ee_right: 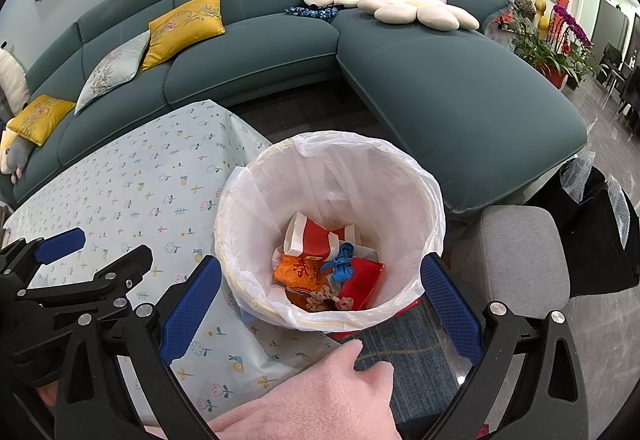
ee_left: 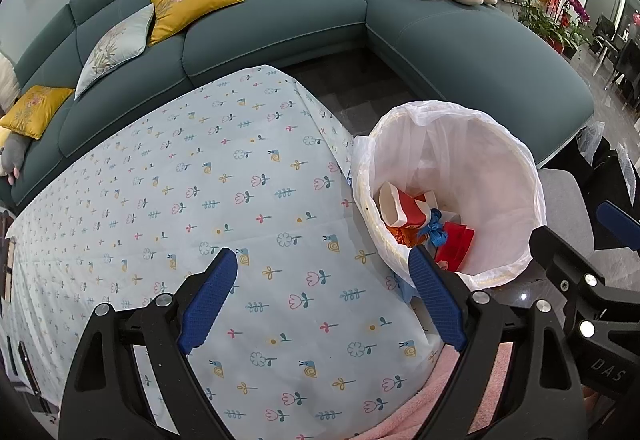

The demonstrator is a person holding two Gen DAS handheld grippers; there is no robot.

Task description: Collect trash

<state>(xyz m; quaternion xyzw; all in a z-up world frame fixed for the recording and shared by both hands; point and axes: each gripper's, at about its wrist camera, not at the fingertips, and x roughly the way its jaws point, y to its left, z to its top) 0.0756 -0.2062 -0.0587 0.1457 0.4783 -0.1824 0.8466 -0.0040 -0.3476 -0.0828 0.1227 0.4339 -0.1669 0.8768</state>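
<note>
Teal sofa [ee_right: 440, 88], floral pale-blue tablecloth [ee_left: 224, 200], white-lined bin [ee_right: 400, 168].

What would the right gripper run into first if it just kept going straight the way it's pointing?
Probably the trash bin: the open right gripper aims into its white-lined mouth, so it would likely meet the near rim or the wrappers piled inside. Depth is hard to judge here.
</note>
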